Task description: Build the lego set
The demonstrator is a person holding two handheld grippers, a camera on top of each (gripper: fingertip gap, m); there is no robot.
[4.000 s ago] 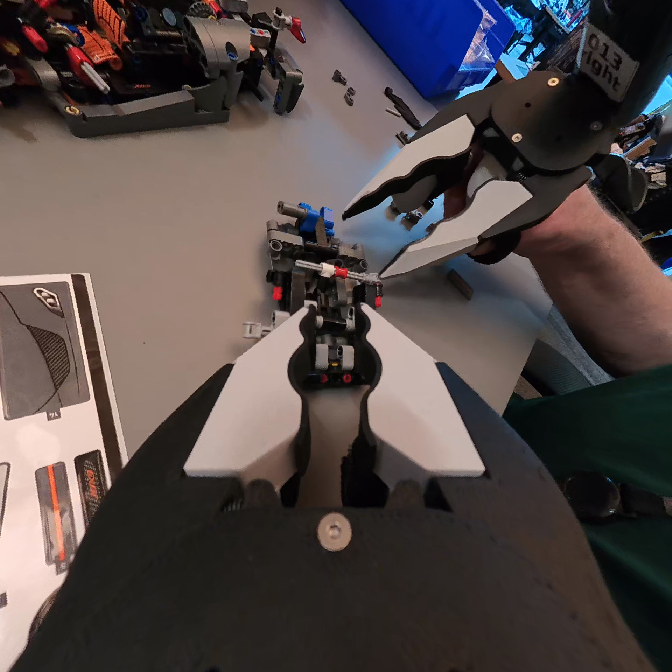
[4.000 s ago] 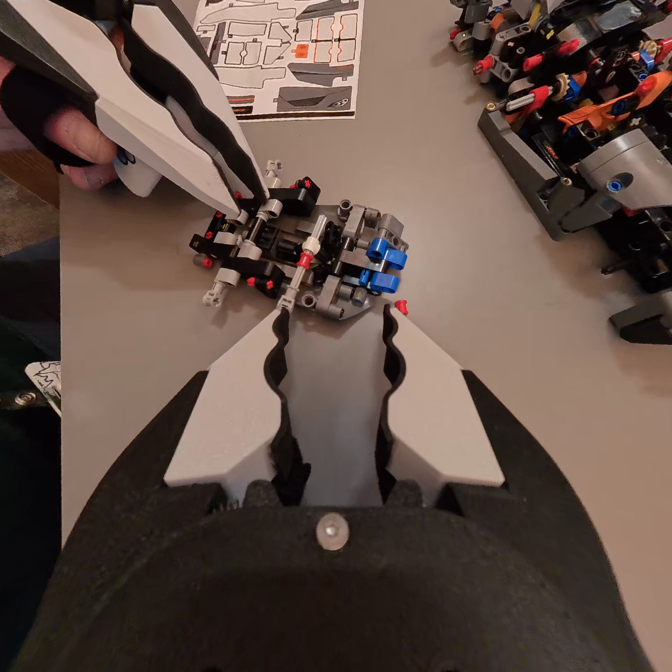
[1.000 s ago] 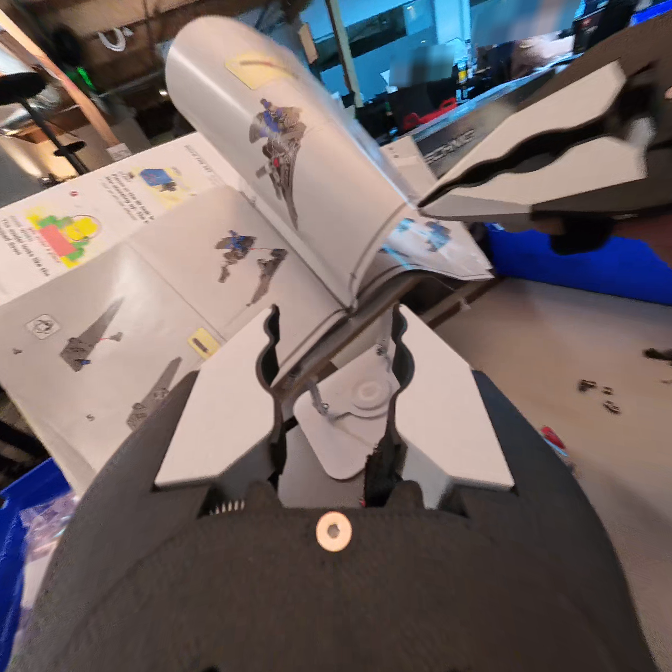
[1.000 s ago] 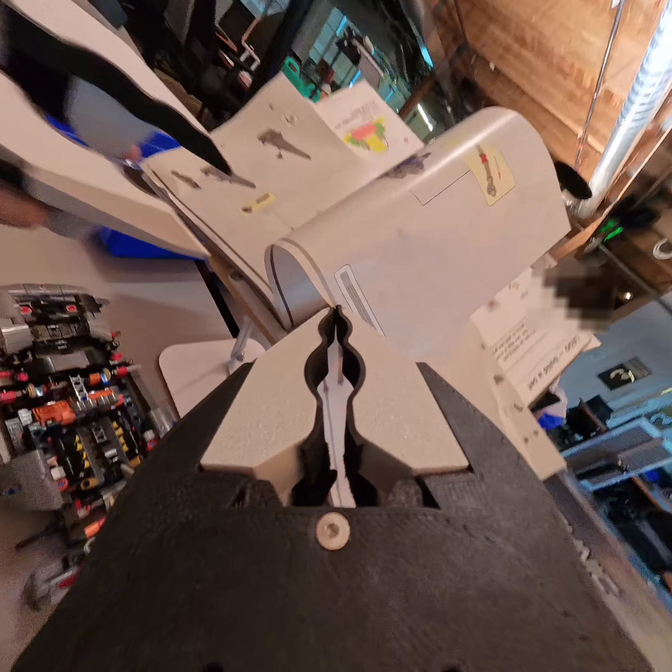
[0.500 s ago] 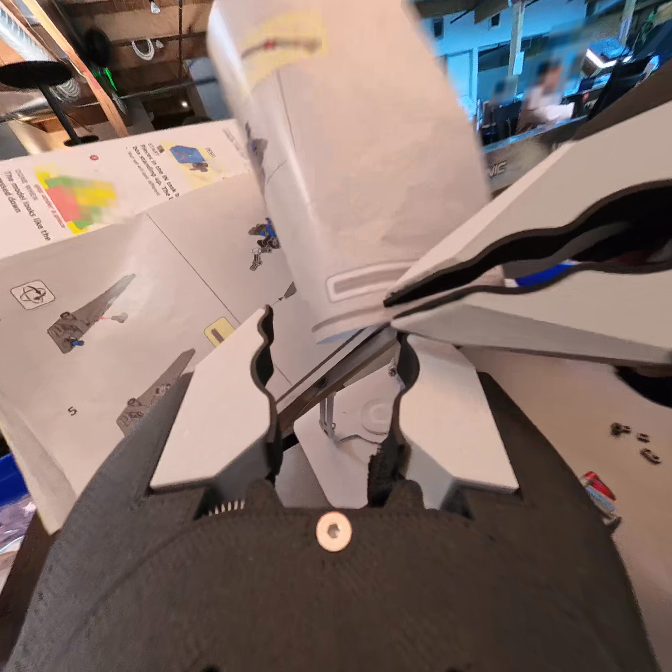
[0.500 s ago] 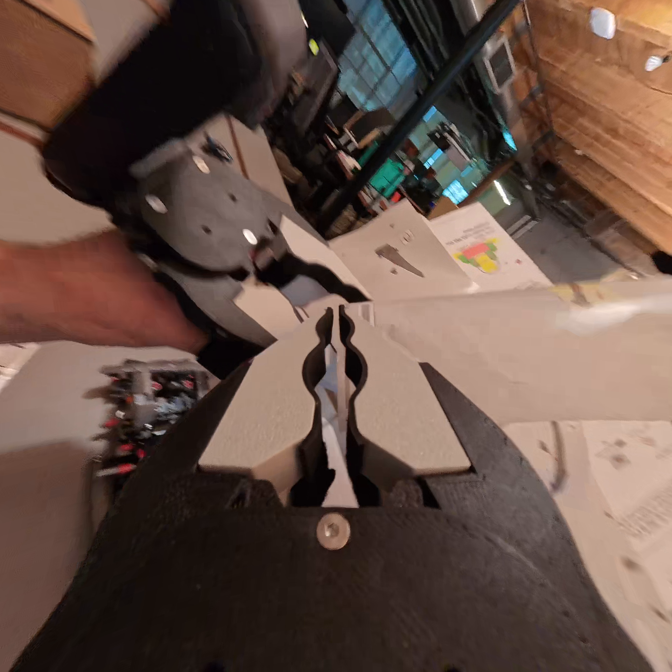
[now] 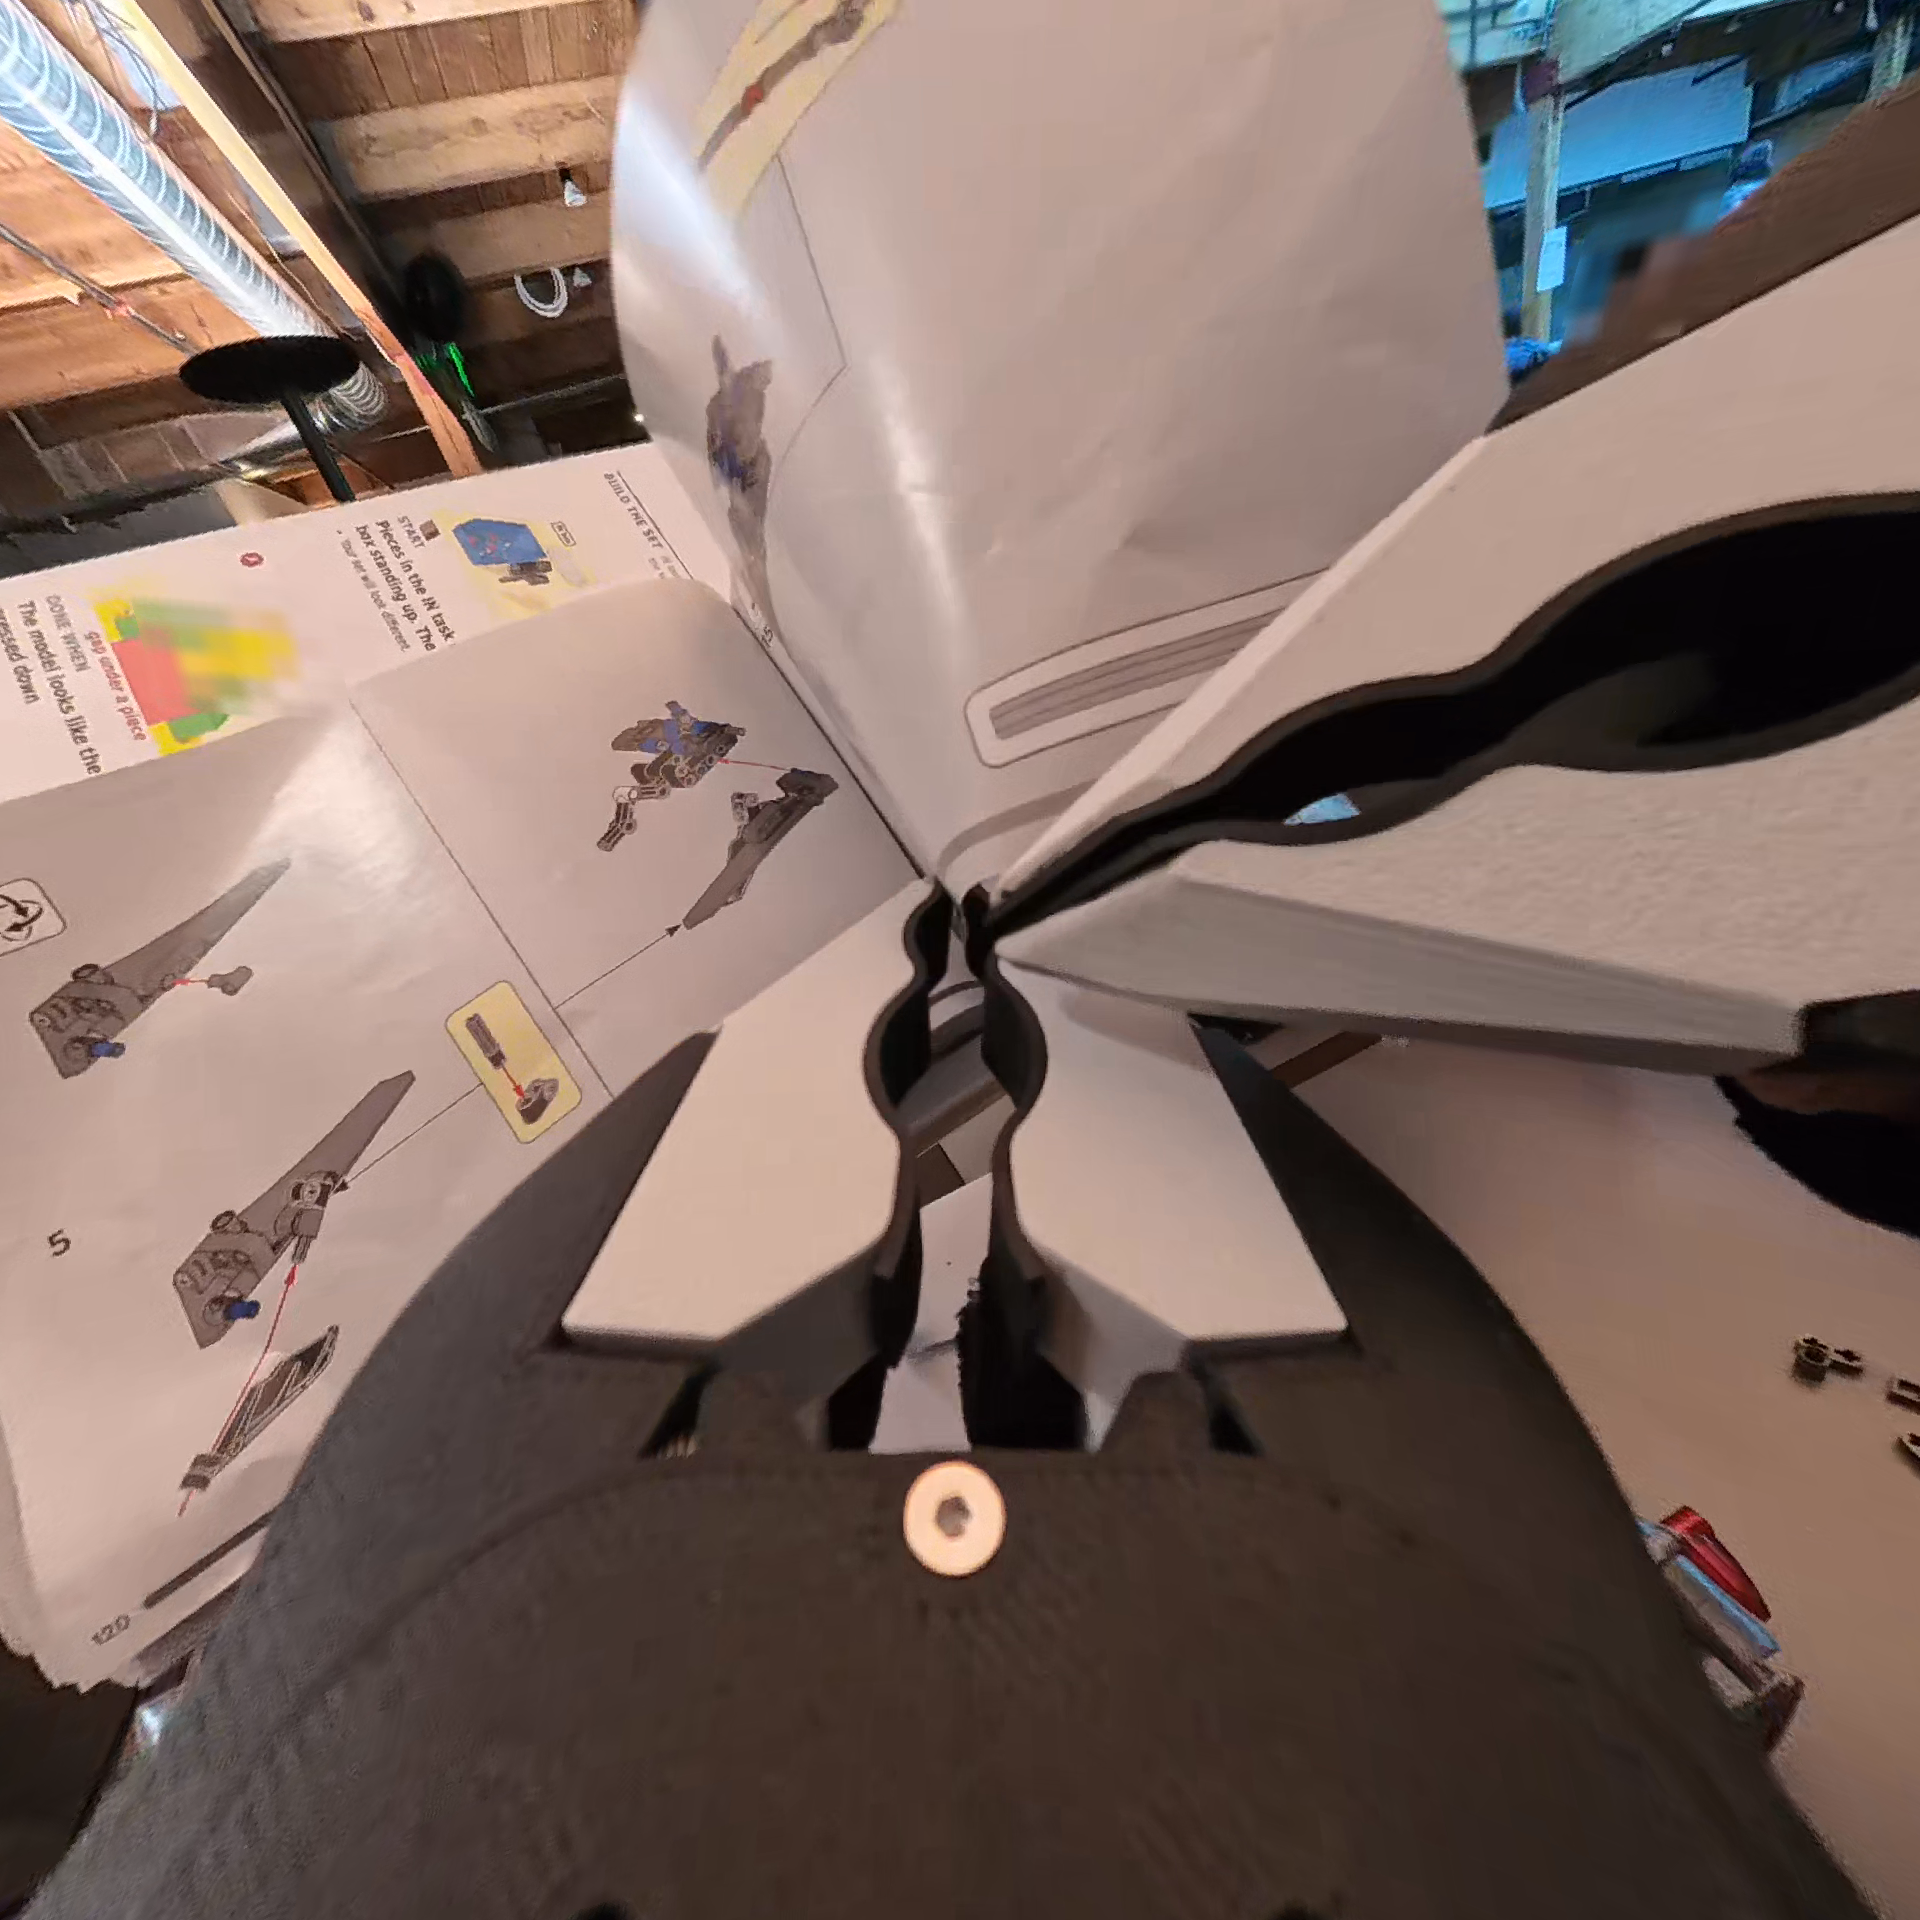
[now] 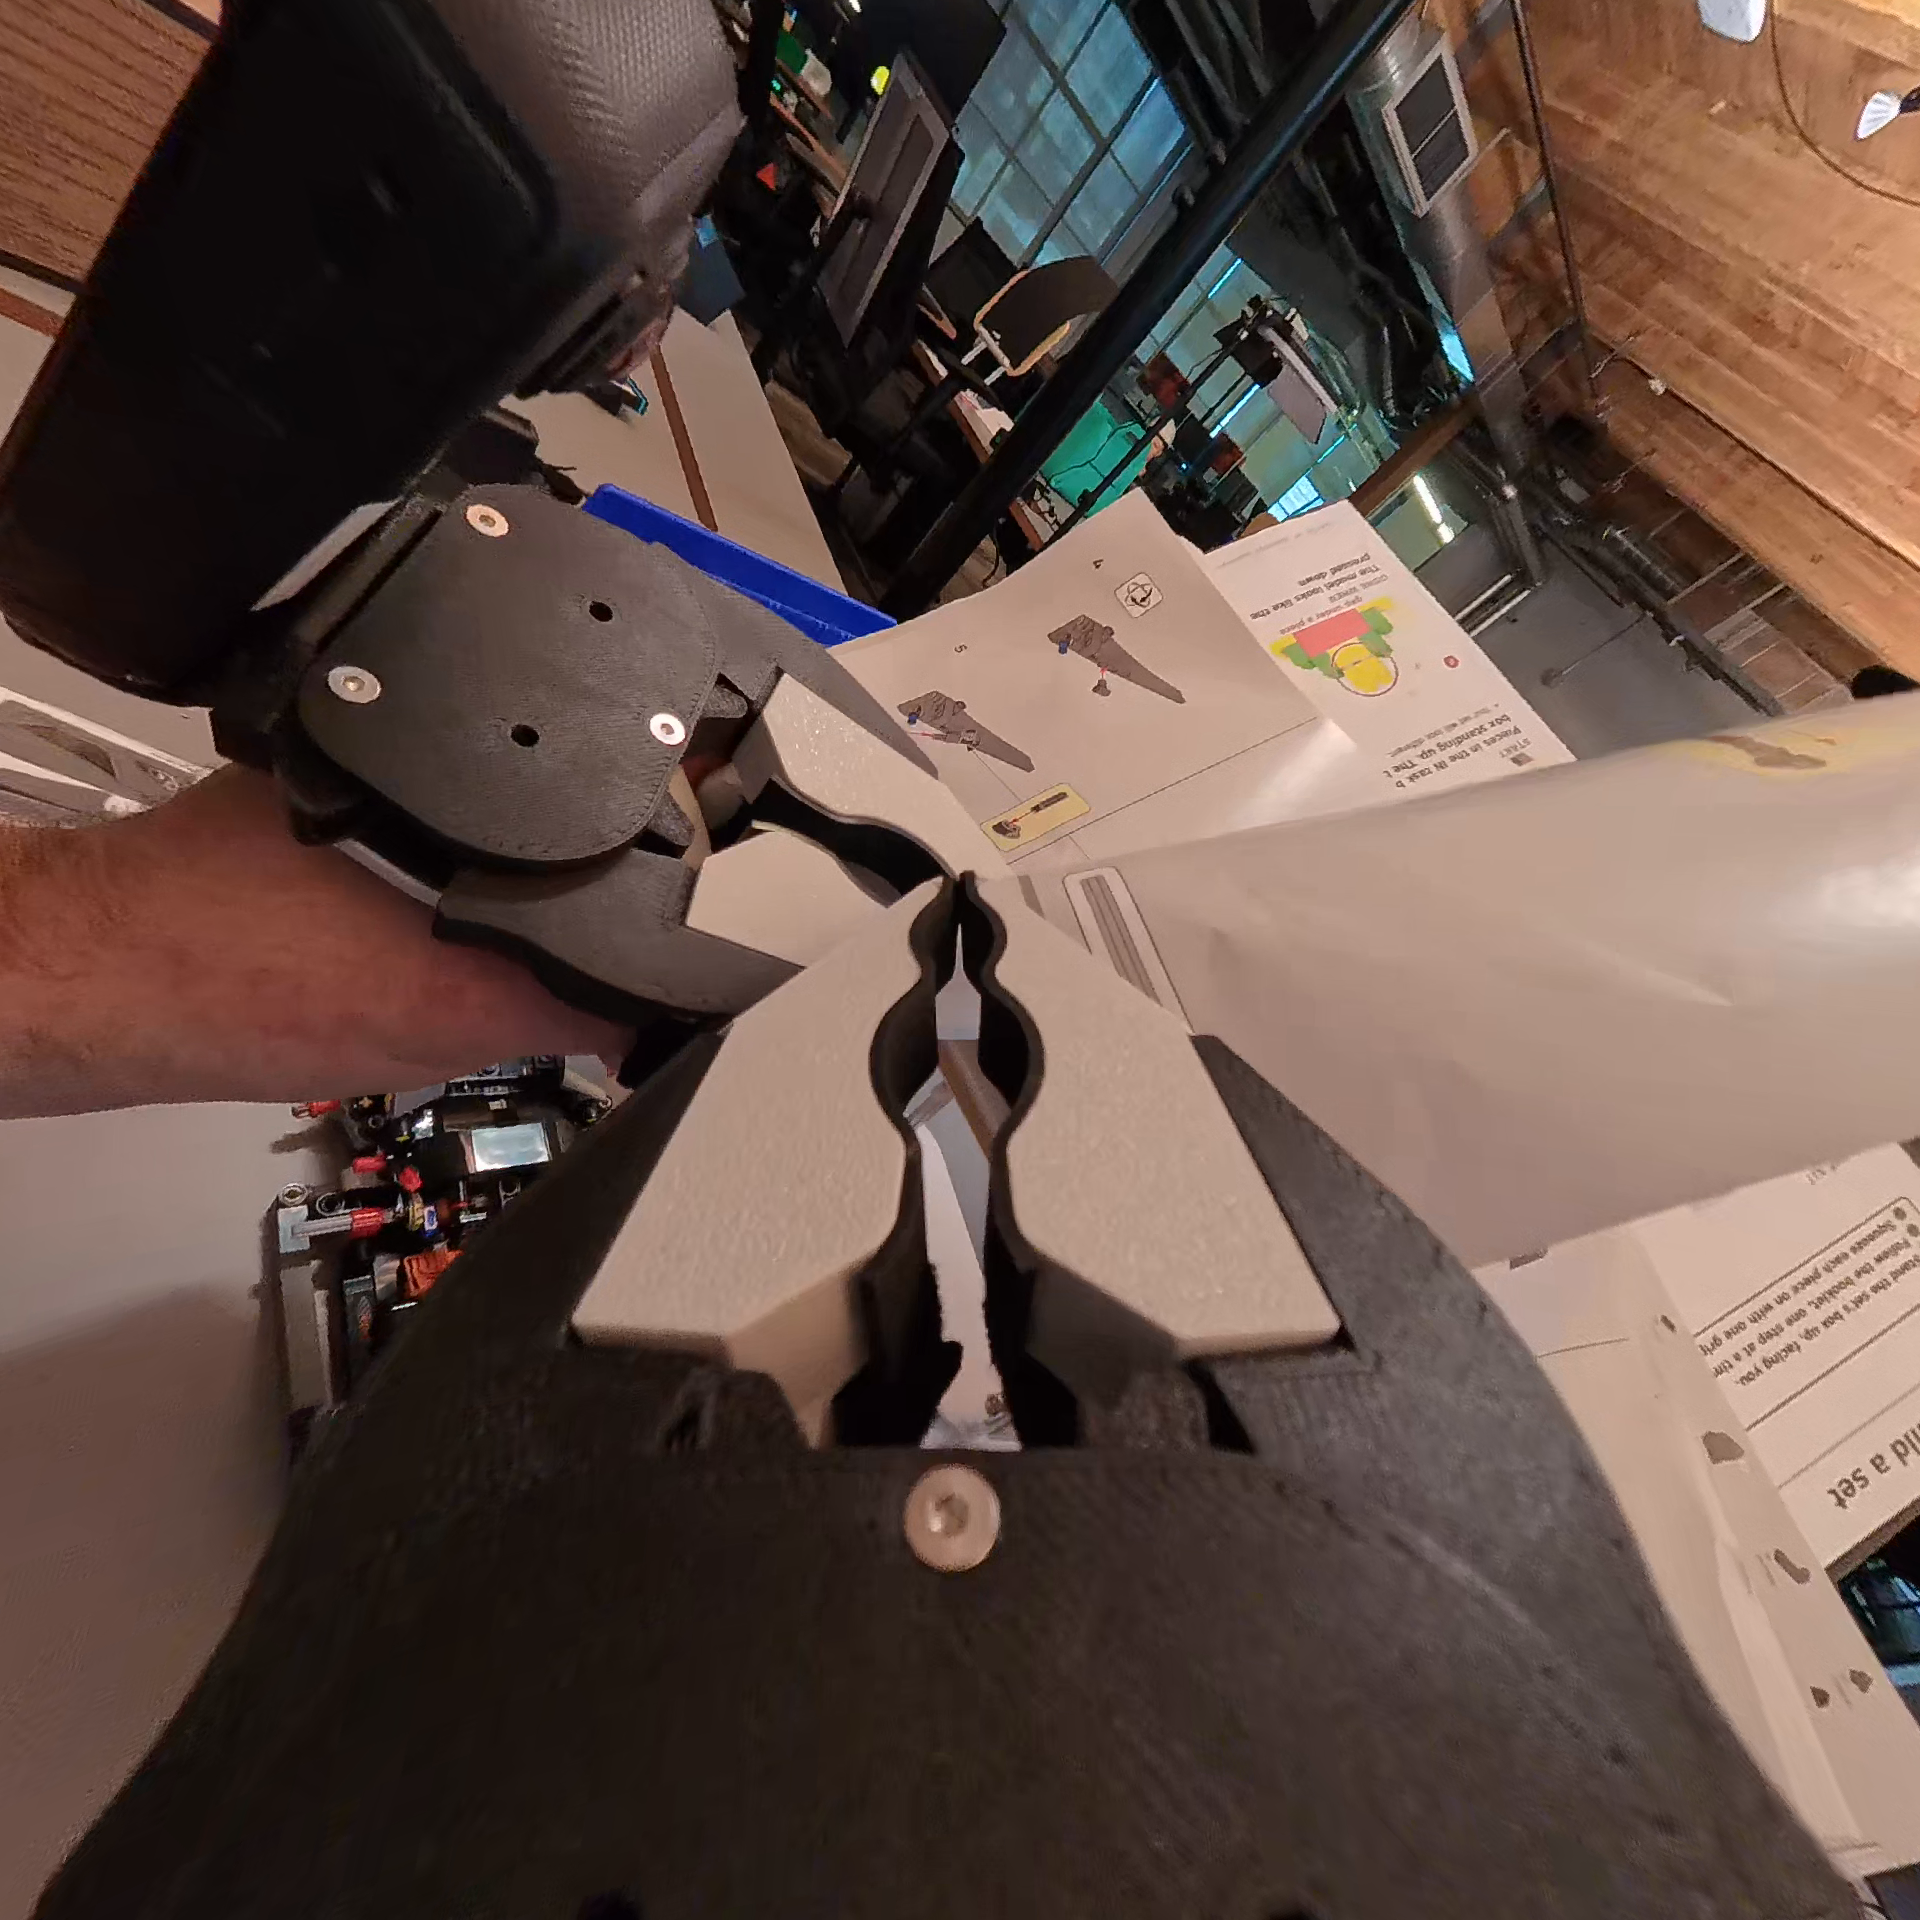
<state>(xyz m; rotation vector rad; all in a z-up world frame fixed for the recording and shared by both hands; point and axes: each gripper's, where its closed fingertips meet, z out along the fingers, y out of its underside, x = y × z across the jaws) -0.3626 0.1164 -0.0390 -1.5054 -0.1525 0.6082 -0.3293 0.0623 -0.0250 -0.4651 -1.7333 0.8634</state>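
An open instruction booklet (image 7: 436, 935) stands propped on a stand, showing build steps. One page (image 7: 1060, 416) is lifted and curls up over the spine; it also shows in the right wrist view (image 8: 1507, 997). My right gripper (image 8: 958, 896) is shut on this page's lower edge, and a strip of paper runs between its fingers. It enters the left wrist view (image 7: 1403, 831) from the right. My left gripper (image 7: 958, 906) is shut with its tips at the same lower edge of the page, touching the right gripper's tips. It shows in the right wrist view (image 8: 790, 831) from the left.
A large lego car model (image 8: 416, 1226) sits on the grey table (image 8: 125, 1455) below the left hand. A blue bin (image 8: 727, 571) stands behind. Small loose parts (image 7: 1849, 1371) and a red piece (image 7: 1704, 1579) lie on the table at right. A printed card (image 7: 208, 644) stands behind the booklet. Across from one pair of fingers to the other is roughly 6 centimeters.
Both grippers left the small lego assembly on the table and came up to the booklet. The right gripper swung a page over. The left gripper, open half a second ago, has shut at the page's edge.
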